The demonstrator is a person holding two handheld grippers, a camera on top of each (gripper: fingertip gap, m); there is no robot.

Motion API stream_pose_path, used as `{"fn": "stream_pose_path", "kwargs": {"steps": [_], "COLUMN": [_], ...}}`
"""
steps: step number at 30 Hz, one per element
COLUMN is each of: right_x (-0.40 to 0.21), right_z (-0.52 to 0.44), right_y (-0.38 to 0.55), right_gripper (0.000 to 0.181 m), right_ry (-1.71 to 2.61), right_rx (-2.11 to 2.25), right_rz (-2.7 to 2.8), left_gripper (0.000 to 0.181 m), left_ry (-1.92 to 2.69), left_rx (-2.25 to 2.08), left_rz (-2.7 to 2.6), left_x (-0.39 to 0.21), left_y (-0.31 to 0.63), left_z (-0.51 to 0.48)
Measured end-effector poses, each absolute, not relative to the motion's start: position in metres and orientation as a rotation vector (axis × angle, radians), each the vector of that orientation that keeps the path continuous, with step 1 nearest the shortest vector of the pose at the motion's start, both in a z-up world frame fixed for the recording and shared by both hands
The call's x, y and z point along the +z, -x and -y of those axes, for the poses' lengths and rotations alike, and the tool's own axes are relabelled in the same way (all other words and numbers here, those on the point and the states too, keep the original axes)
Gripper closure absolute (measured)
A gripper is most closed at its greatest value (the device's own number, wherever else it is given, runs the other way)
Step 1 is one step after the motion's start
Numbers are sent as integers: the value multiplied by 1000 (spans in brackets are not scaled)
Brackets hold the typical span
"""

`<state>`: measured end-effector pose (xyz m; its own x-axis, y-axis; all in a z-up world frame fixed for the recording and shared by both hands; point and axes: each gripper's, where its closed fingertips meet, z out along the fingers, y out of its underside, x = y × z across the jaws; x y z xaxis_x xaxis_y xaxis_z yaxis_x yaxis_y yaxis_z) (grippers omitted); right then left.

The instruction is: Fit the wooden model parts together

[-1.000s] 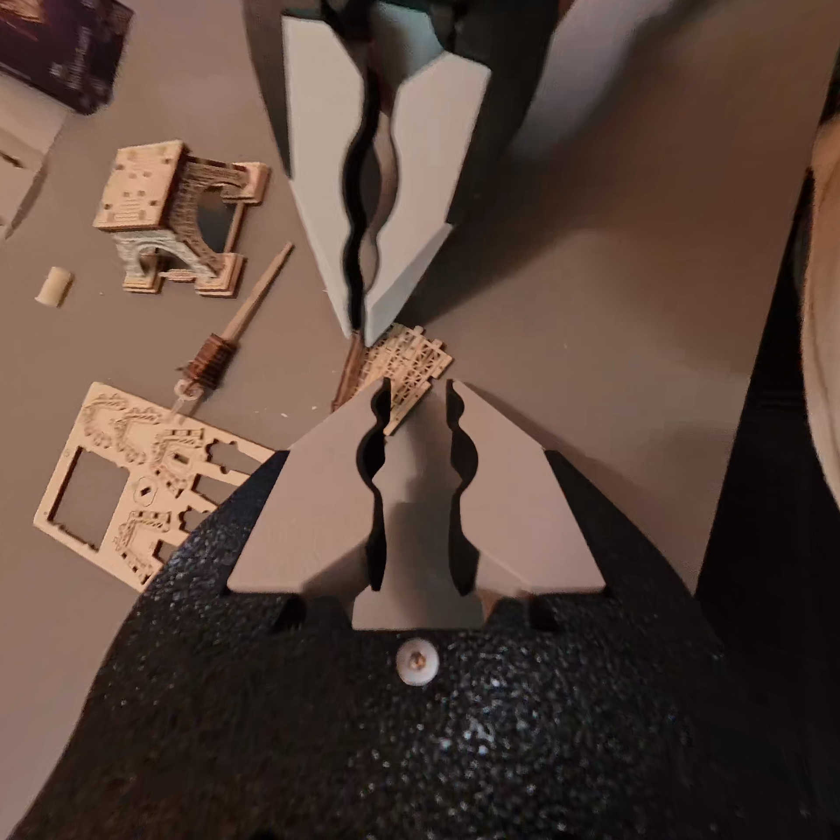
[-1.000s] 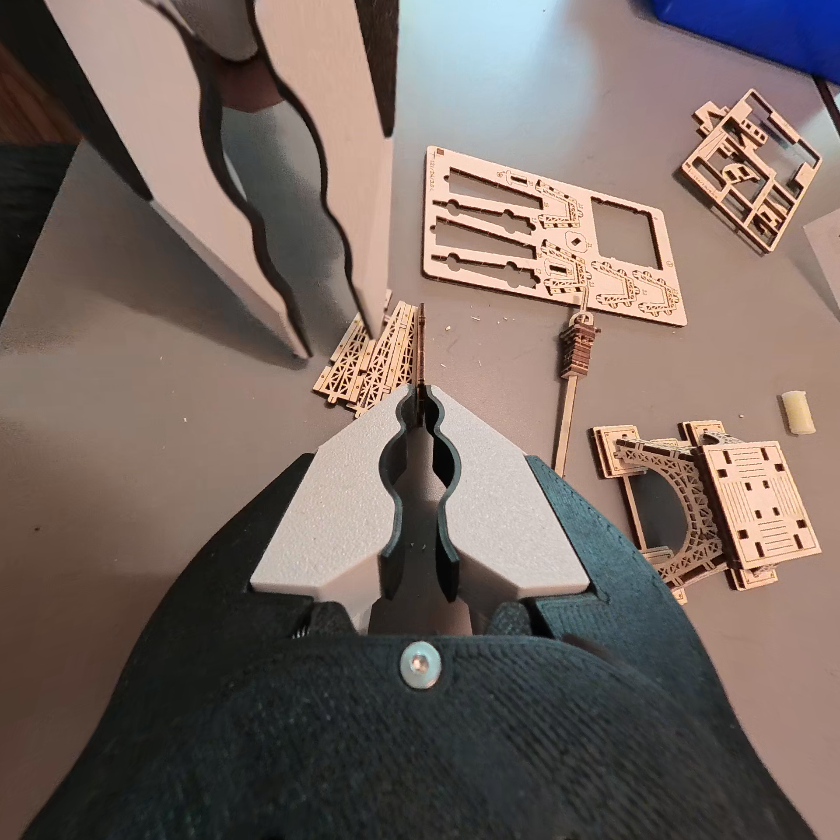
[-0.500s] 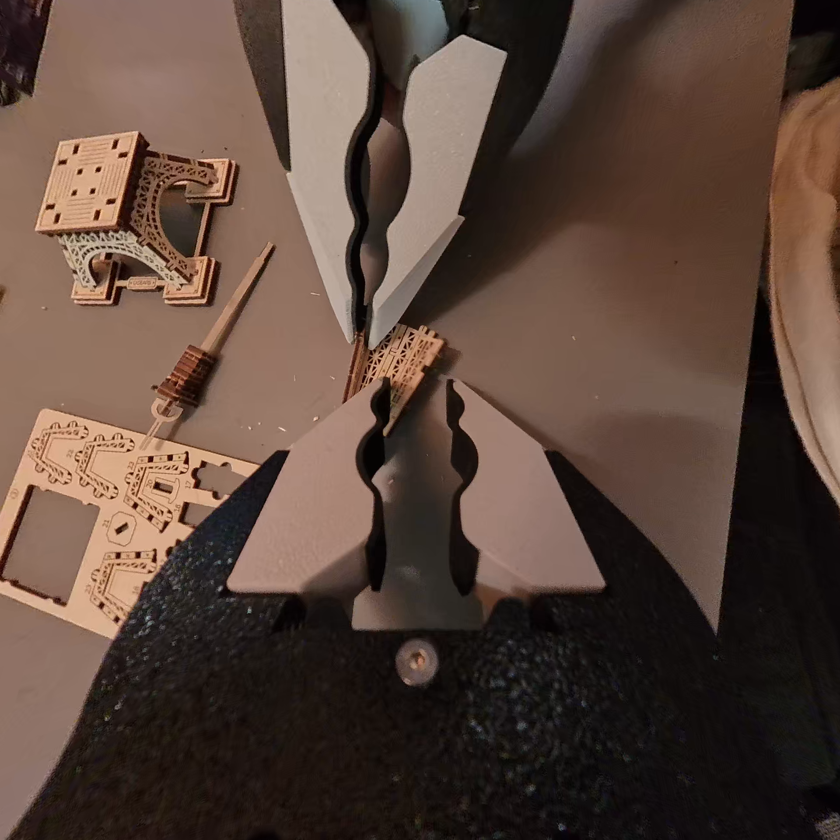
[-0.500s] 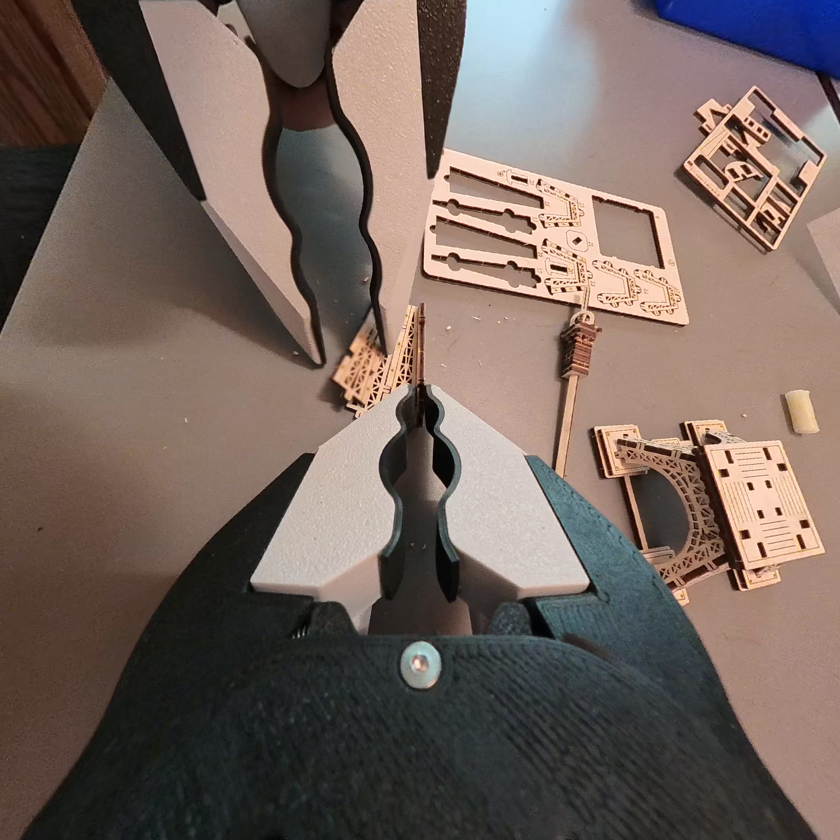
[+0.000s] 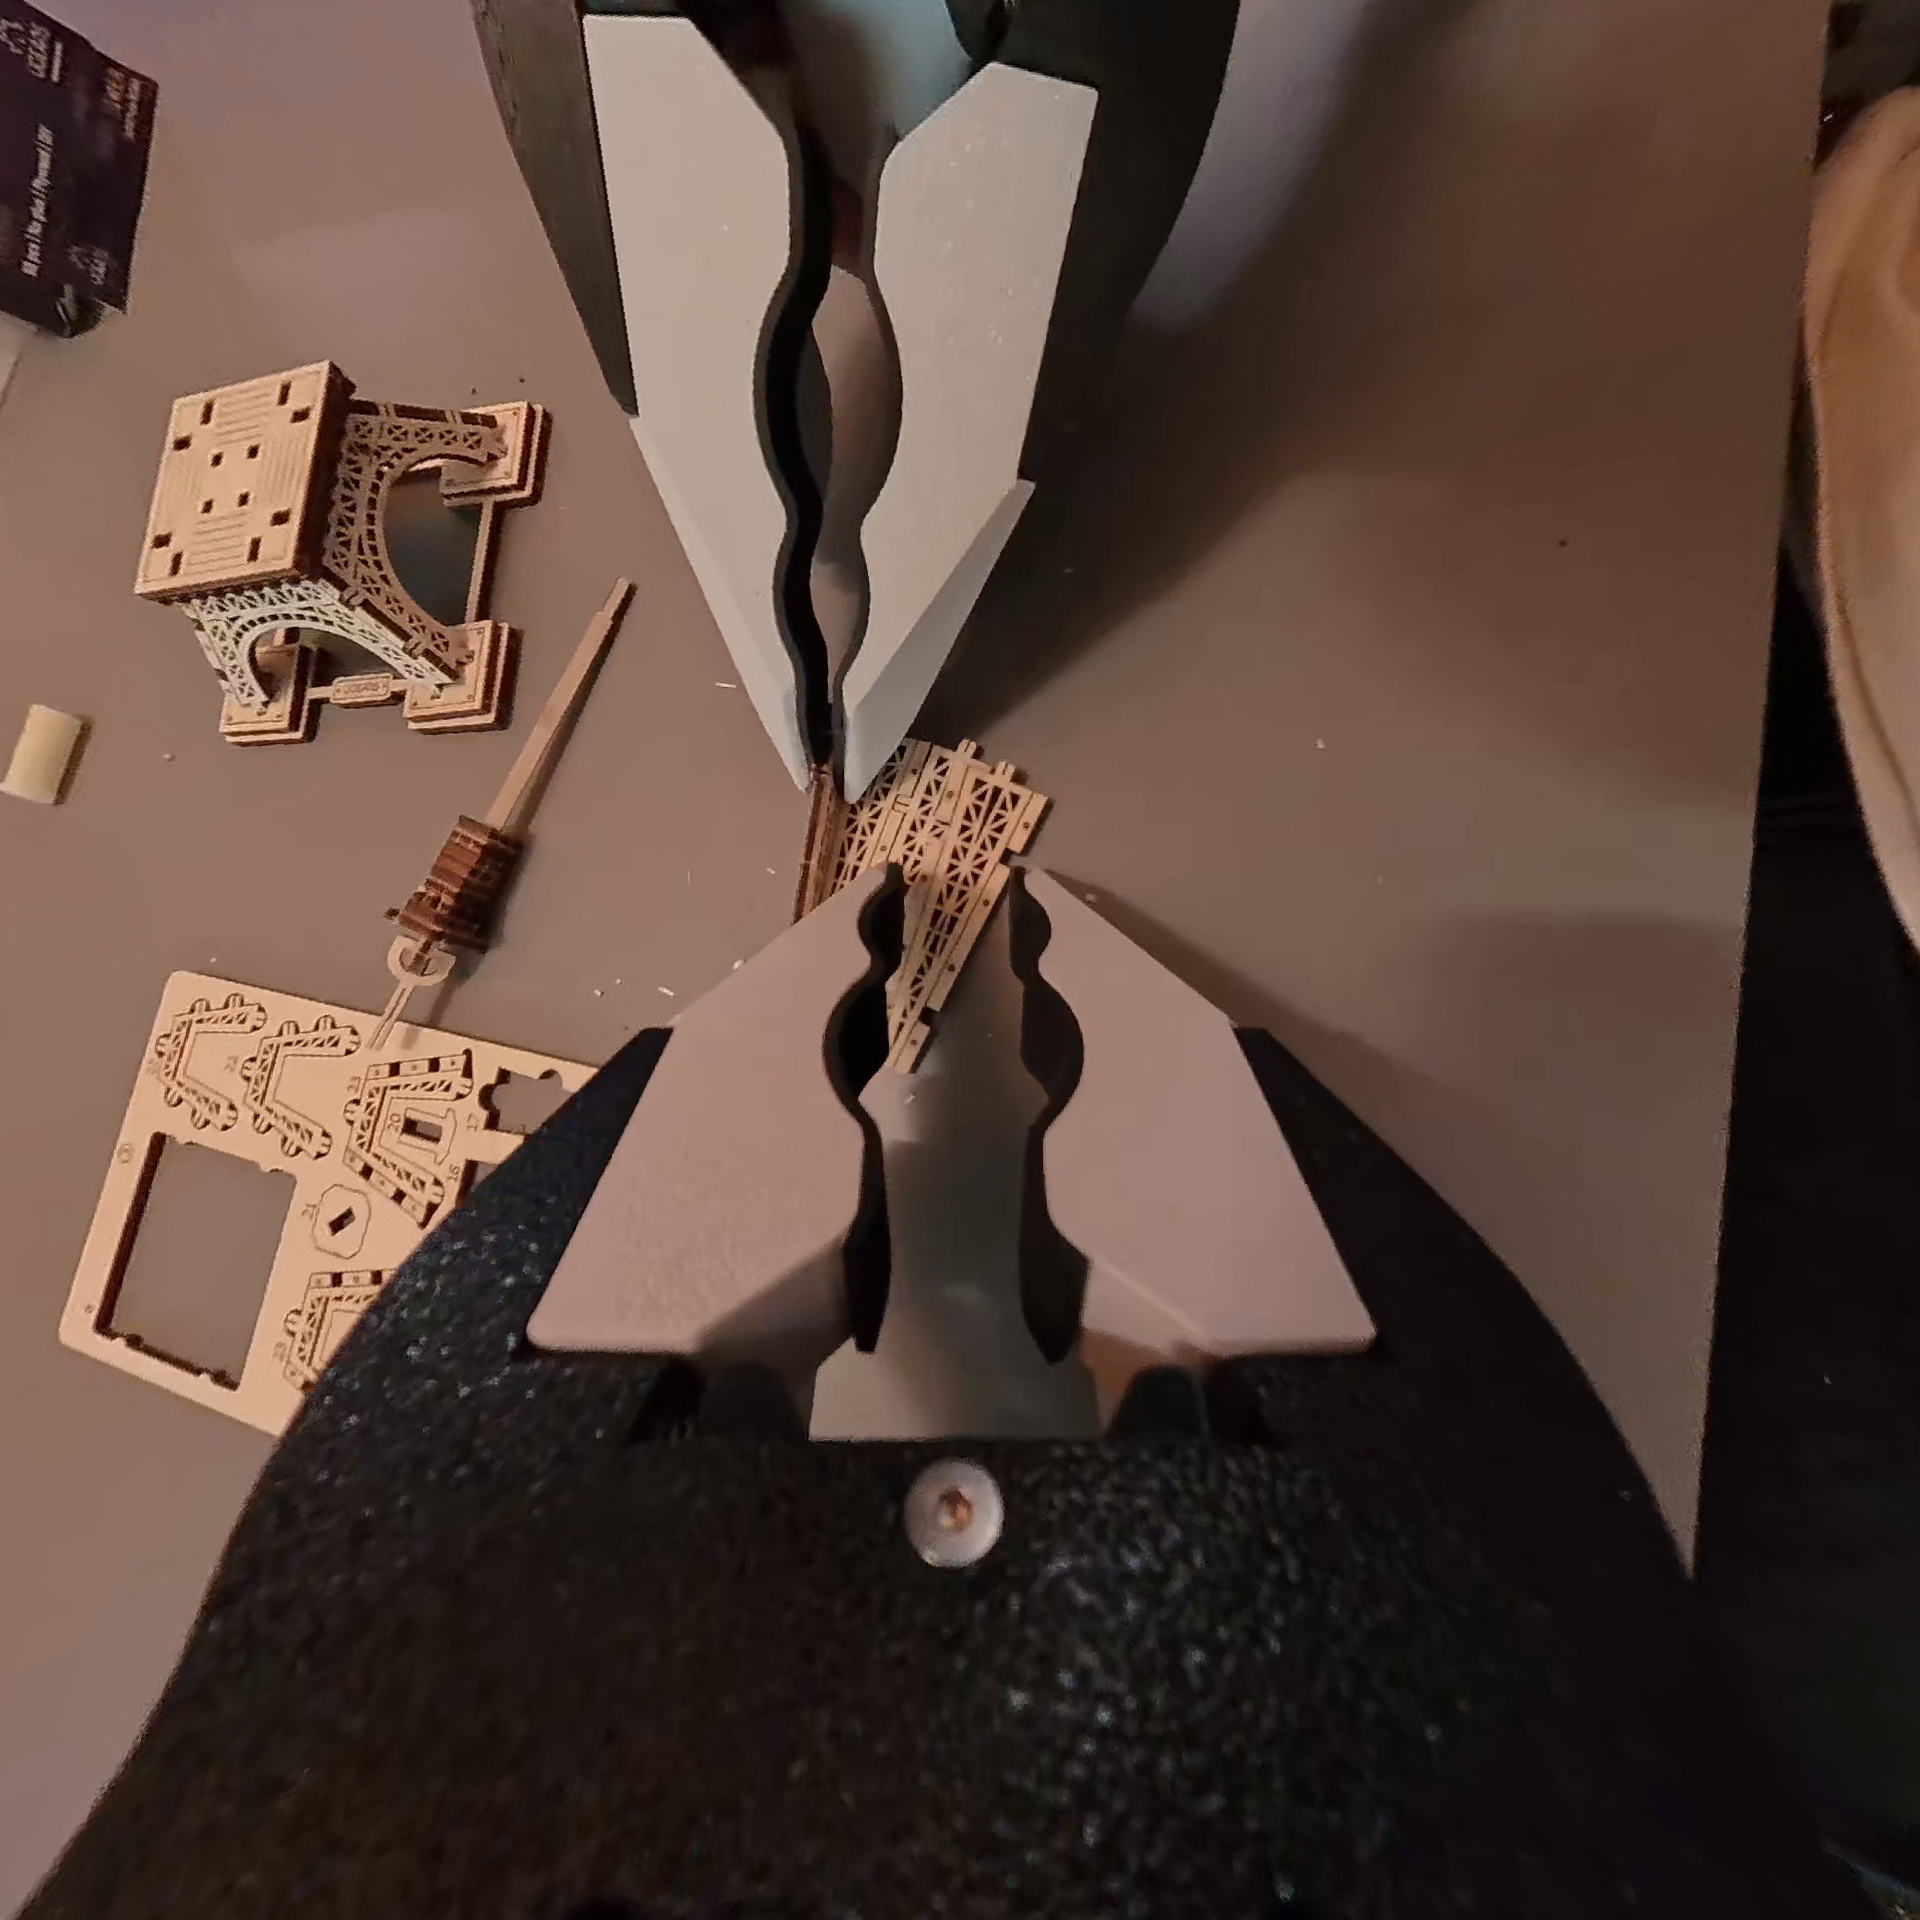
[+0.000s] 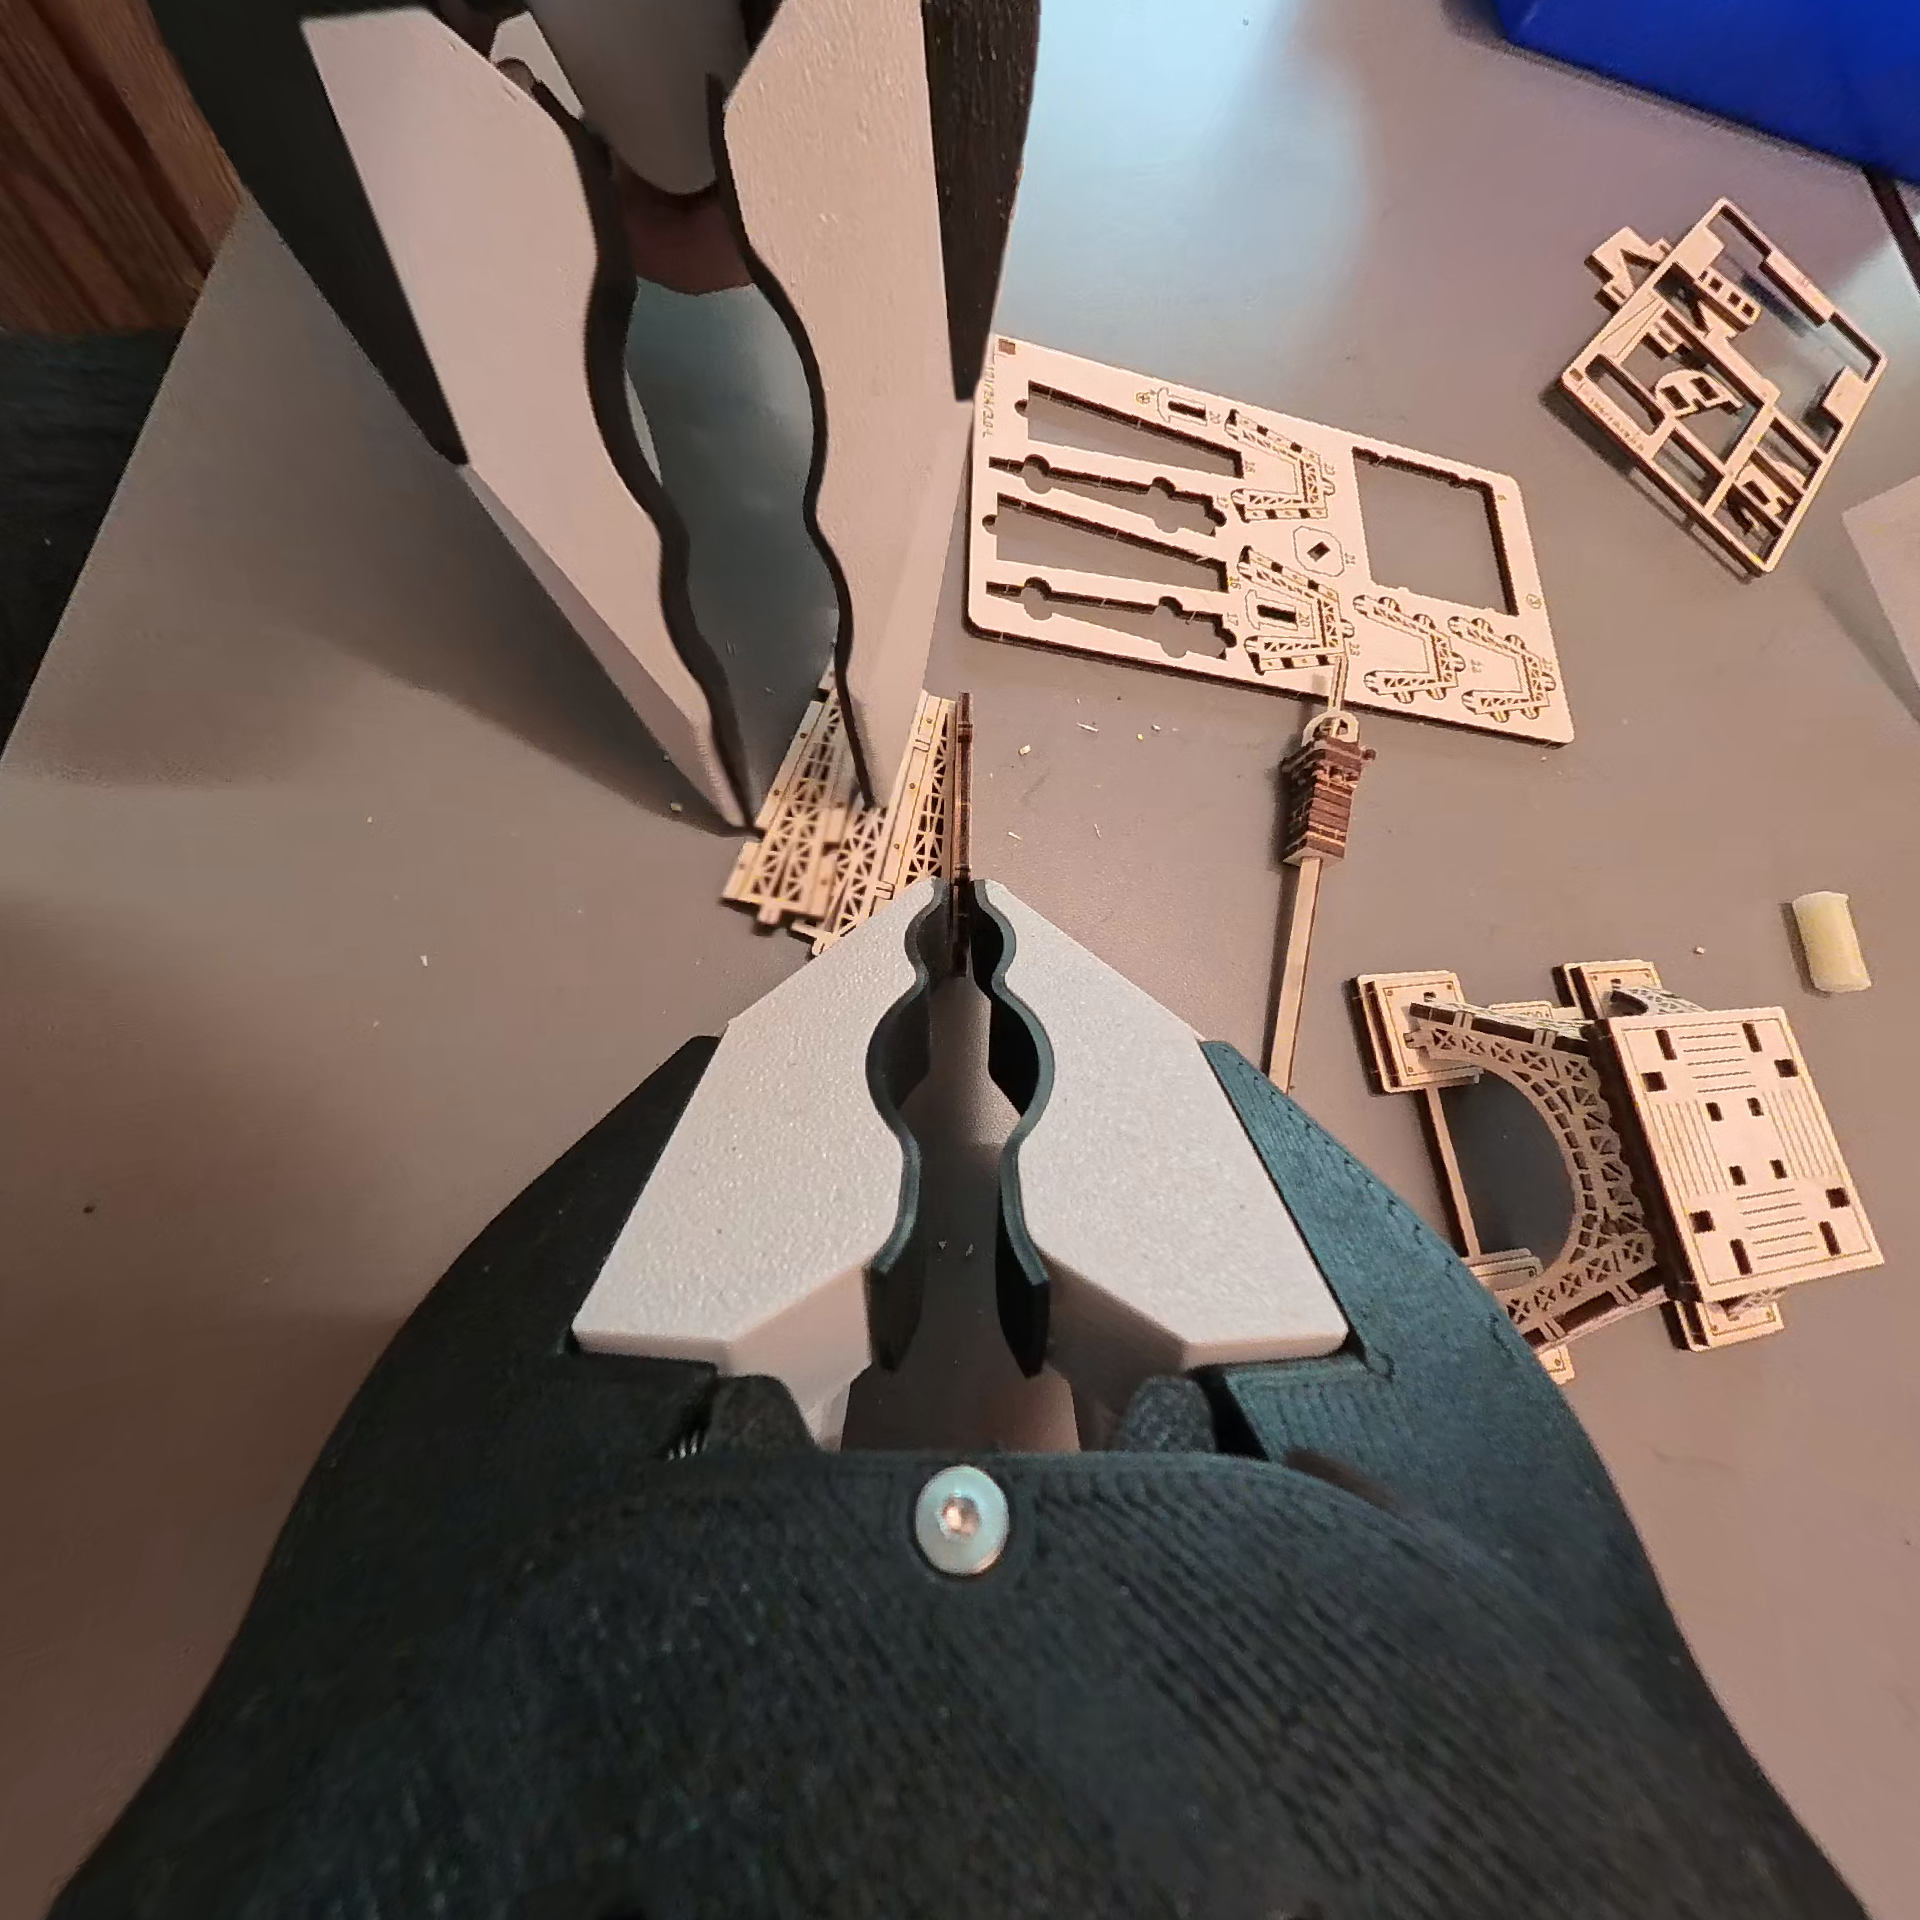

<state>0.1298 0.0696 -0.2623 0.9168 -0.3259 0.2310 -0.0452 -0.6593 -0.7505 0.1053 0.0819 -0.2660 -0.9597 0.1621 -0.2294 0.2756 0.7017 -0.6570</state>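
The right gripper is pressed together on a thin lattice panel that stands on its edge, so in the right wrist view only a dark narrow strip of it shows. The left gripper is spread, its fingers on both sides of the flat lattice panels that lie on the grey desk; whether a fingertip touches them I cannot tell, because the tips cover part of the pile. The two grippers face each other with tips very near. The tower base lies on its side, with the spire piece beside it. The part sheet carries small printed numbers and is partly hidden under the left gripper body in the left wrist view. A dark box with writing is cut off at the corner. A small pale block lies near the edge, hard to identify.
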Motion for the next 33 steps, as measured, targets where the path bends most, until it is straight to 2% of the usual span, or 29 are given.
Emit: {"fn": "stream_pose_path", "kwargs": {"steps": [18, 21, 24, 33], "right_x": [-262, -262, -262, -262], "right_z": [-70, -70, -70, -70], "right_y": [-130, -130, -130, -130], "right_gripper": [180, 180, 180, 180], "right_ry": [2261, 2261, 2262, 2262], "right_rx": [-441, -443, -445, -444], "right_rz": [-264, -264, -263, -263], "left_gripper": [166, 165, 153, 158], "left_ry": [-702, -709, -679, -577], "left_rx": [-1075, -1056, -1087, -1114], "left_rz": [-2808, -2800, -2773, -2769], "left_x": [-267, -267, -261, -264], "left_y": [-104, -103, -101, -93], "left_z": [-83, -84, -83, -72]}}
